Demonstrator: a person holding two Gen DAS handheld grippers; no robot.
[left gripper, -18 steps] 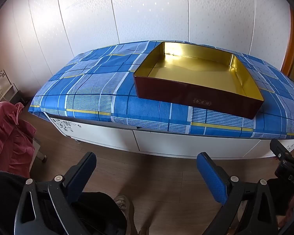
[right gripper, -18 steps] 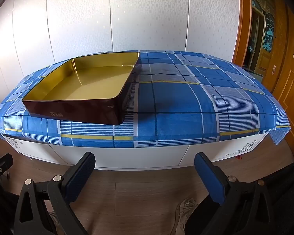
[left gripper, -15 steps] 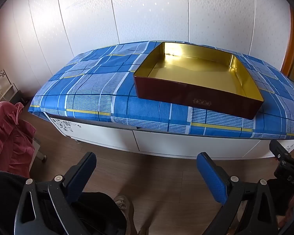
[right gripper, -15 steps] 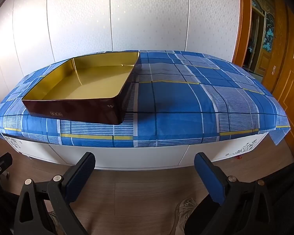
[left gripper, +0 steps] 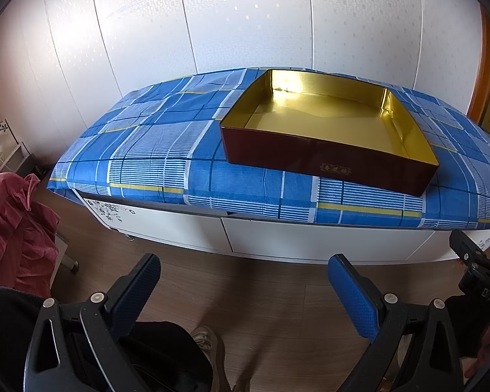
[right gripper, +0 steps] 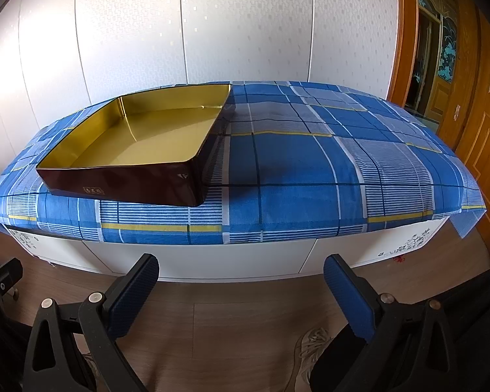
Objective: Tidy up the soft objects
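While both grippers' jaws stood apart and empty, the pink cloth (left gripper: 13, 228) lay left of the left gripper (left gripper: 245, 281); right gripper (right gripper: 241, 277) farther.

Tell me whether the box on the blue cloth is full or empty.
Empty: the box shows only its bare gold floor and walls, nothing inside.

Shallow maroon box (left gripper: 323, 160), gold inside, apparently empty, on blue plaid cloth (left gripper: 153, 163).

1. Box (left gripper: 330, 160), centre frame: glossy maroon outside, mirror-bright gold metallic inside.
2. Tablecloth (left gripper: 153, 150): matt woven blue check cloth.
3. Cabinet (right gripper: 212, 261): smooth white panels.
4. Floor (right gripper: 245, 326), lower frame: wood-grain boards.
5. Gripper pads (left gripper: 134, 290): textured blue, rubber-like.
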